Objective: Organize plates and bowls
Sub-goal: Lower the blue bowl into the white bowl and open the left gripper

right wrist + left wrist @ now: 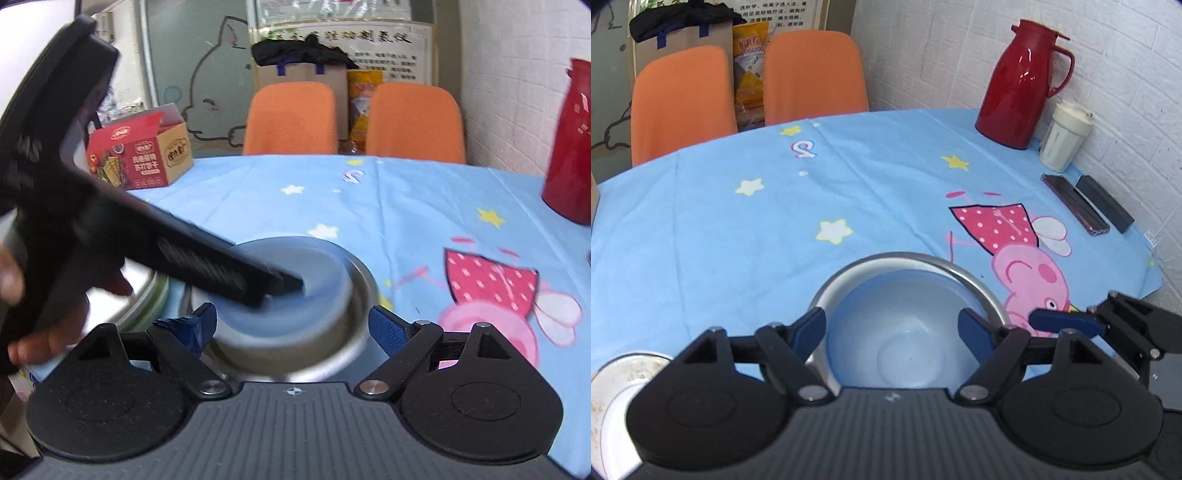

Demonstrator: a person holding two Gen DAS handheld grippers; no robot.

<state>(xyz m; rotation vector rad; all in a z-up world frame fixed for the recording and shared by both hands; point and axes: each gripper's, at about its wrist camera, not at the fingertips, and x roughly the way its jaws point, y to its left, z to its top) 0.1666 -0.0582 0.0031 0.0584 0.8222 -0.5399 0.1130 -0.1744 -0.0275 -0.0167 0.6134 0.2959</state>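
A pale blue bowl (905,354) sits nested inside a steel bowl (923,258) on the blue cartoon tablecloth (738,240). My left gripper (892,330) hovers just above it, open, its blue pads clear of both bowls. A finger (1067,321) of my right gripper reaches in from the right and ends beside the steel rim. The right wrist view shows the same stack, blurred: the blue bowl (321,273) in the steel bowl (360,295). My right gripper (295,328) is open at its near side. The left gripper (288,288) crosses over it from the left.
A steel plate (624,369) lies to the left of the stack, also seen as a steel dish (147,291). A red thermos (1019,92), a white cup (1063,136) and two dark flat boxes (1086,206) line the white wall. Two orange chairs (812,77) and a red carton (144,155) stand at the far side.
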